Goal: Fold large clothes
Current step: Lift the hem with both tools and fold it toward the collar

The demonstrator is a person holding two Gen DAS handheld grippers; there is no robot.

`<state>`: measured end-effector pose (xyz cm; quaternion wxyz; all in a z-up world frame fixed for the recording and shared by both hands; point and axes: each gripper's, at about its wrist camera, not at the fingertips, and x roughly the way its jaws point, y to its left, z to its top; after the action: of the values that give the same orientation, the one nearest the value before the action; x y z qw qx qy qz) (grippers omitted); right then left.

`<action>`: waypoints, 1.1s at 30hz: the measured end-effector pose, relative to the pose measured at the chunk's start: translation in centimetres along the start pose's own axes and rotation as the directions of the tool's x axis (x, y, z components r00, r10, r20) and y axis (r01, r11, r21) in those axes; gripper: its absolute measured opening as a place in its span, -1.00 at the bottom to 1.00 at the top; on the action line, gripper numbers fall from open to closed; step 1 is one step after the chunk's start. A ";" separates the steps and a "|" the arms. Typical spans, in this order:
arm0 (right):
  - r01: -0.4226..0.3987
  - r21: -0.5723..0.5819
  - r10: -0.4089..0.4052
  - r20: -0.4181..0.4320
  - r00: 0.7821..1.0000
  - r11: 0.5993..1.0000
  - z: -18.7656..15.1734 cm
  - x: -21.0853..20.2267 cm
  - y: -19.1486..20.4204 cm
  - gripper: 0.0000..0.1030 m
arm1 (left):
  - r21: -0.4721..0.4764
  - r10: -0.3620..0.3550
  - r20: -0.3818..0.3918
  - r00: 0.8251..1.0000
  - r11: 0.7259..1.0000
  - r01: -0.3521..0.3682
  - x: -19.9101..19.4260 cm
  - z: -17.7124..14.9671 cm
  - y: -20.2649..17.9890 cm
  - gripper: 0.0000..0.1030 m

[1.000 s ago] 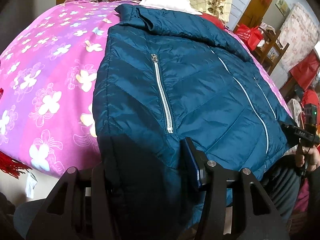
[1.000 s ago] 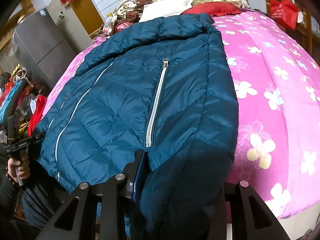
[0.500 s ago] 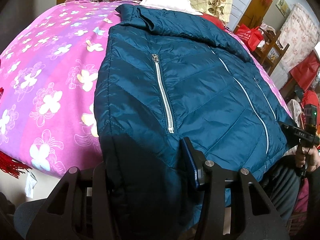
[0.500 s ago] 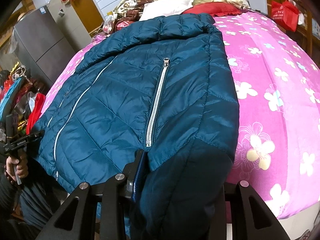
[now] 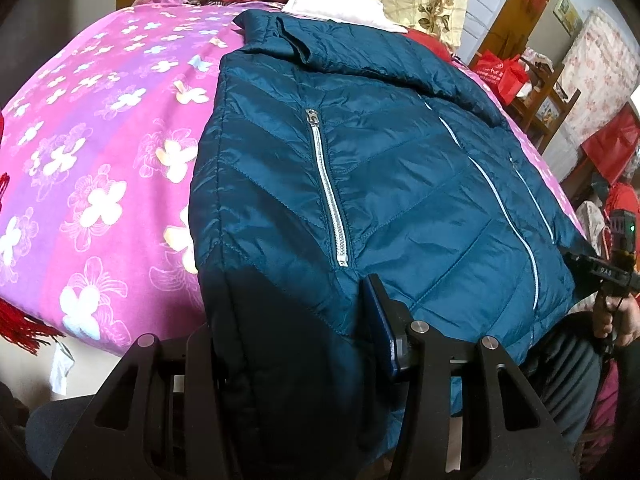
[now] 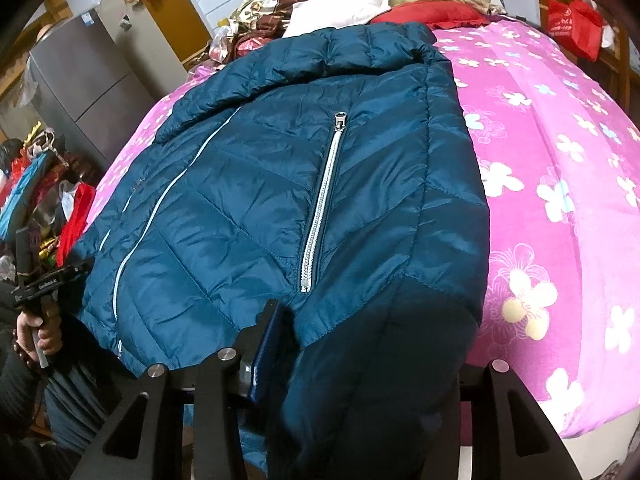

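Nearest to us, the hem of the teal puffer jacket (image 5: 400,184) hangs off the front edge of the bed (image 5: 80,184), and both tools have a bottom corner of it. Our left gripper (image 5: 296,340) has a thick wad of the hem corner between its jaws, which look pressed on it; our right gripper (image 6: 368,360) has the opposite hem corner between its jaws, and these jaws are opening, so we judge that hold to be loosening, though fabric fills the gap. Just beyond each gripper, up the jacket from the hem, runs a silver pocket zipper (image 5: 330,196), and between the two pockets the pale front zipper (image 5: 508,216) runs toward the collar. The body lies flat, front up, on the pink flowered bedspread, with the collar (image 6: 360,52) at the far end, close to a white pillow (image 6: 340,12) and a heap of bedding. We judge the jacket light, soft and puffy, with a shiny shell that will slide easily and spring back from a crease. Seams and the hem's stitched edge seem the safest places to grip; a deep bite of padding should hold better than a pinch of the slick shell. The zipper lines make handy fold guides.
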<state>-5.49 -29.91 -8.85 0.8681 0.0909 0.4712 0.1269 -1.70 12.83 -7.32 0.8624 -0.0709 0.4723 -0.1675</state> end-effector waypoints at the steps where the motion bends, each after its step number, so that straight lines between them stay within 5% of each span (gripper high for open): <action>1: 0.003 -0.014 -0.003 -0.002 1.000 1.000 0.0 0.1 0.3 -0.15 | -0.004 -0.003 0.001 1.000 1.000 0.003 0.0 0.0 0.0 -0.11; 7: 0.003 -0.016 -0.002 0.058 0.998 1.000 -0.1 -0.9 0.2 -0.64 | -0.103 -0.042 0.013 0.999 0.994 0.043 -0.5 0.2 1.6 -0.75; 16: -0.025 0.034 0.017 0.211 0.977 0.999 -2.1 -4.4 1.2 -0.74 | -0.097 -0.034 0.110 0.993 0.994 0.045 -4.1 0.3 1.5 -0.87; 33: -0.037 0.021 0.029 0.293 0.956 0.999 -4.0 -11.8 2.5 -0.75 | -0.161 -0.104 0.281 0.954 0.975 0.154 -13.2 -2.2 2.9 -0.87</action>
<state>-15.37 -31.01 -0.97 0.9248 0.1279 0.3376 0.1203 -9.46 20.32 1.14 0.8961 -0.2019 0.3574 -0.1688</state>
